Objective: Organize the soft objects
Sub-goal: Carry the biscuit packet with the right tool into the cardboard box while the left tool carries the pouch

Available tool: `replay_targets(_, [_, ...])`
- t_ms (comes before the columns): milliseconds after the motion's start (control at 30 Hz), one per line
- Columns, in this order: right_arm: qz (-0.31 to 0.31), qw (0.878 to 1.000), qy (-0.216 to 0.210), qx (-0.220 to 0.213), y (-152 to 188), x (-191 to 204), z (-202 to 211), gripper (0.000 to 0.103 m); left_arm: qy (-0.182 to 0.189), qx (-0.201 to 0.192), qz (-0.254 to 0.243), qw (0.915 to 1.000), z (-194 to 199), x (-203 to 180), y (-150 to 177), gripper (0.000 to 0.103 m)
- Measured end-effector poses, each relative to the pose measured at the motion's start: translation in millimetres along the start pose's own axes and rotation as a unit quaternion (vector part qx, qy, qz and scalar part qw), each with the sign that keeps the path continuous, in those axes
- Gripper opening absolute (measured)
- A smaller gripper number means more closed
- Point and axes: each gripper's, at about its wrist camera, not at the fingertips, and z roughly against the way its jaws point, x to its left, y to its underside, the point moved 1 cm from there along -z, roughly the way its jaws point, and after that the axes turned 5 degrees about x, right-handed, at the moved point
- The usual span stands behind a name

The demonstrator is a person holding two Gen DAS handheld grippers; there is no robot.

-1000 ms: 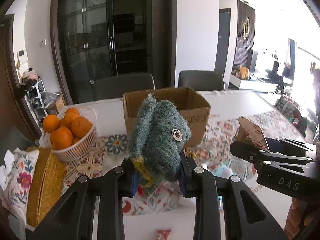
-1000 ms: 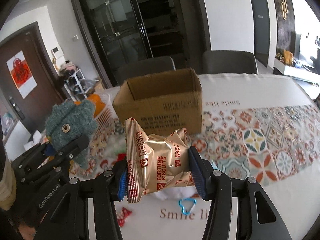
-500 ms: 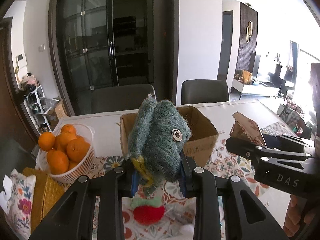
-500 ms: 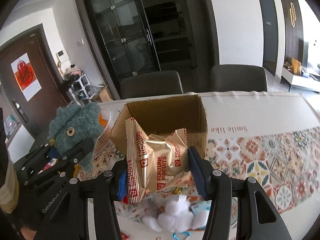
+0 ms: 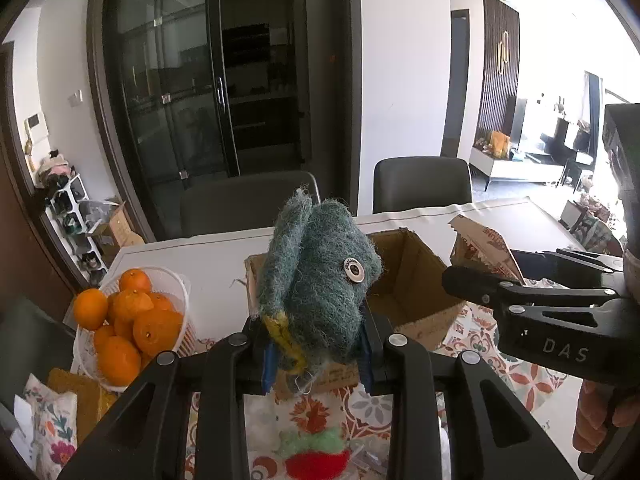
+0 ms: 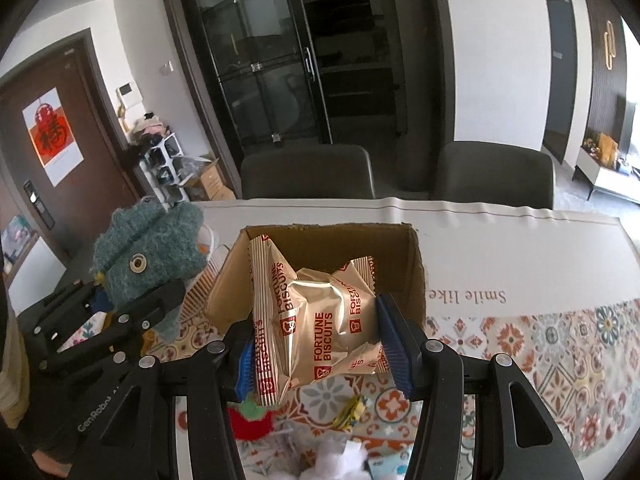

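With the cardboard box (image 6: 320, 268) seemingly empty, the left gripper (image 5: 316, 356) had its jaws clamped on a teal felt toy (image 5: 320, 276) and the right gripper (image 6: 320, 354) on a biscuit packet (image 6: 320, 320), both near its opening, more soft bits left on the tabletop (image 6: 500, 236)

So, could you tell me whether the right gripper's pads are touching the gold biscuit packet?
Touching. In the right wrist view, the right gripper has its blue pads pressed against both sides of the gold biscuit packet, holding it in front of the cardboard box.
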Motion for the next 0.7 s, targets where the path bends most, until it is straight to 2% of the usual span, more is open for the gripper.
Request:
replay_targets(167, [0.002,0.999,-0.009,0.031,-19.1,-7.6,-22.1,0.053,0.005,0.009,0.004,0.9999,-13.6,2.6,-17.3,0.031])
replay_targets(433, [0.0,0.996,-0.009,0.091,-40.2,-21.9,-64.1,0.053,0.008,0.061,0.006,0.9981,-54.8,7.4,-34.2,0.031])
replay_targets(700, [-0.003,0.989,-0.021,0.148,-46.9,-30.1,-103.6,0.054,0.012,0.111,0.003,0.9938,-89.3,7.9,-37.4,0.031])
